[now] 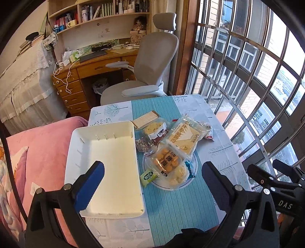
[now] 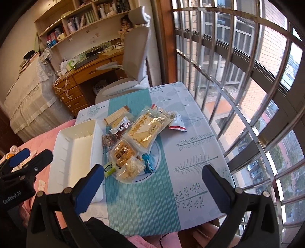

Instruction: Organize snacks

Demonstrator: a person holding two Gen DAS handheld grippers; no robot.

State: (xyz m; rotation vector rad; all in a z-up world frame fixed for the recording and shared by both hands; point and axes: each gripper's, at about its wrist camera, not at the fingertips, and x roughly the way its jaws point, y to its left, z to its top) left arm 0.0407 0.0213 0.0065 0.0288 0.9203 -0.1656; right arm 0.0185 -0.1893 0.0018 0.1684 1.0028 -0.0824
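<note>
Jaws spread wide on left gripper and right gripper, both empty, raised above snacks, white tray alongside.

A home bedroom-study: a pink-quilted bed at nine o'clock, a wooden desk beneath crowded wooden bookshelves at eleven, a grey office chair, barred windows at two.
</note>
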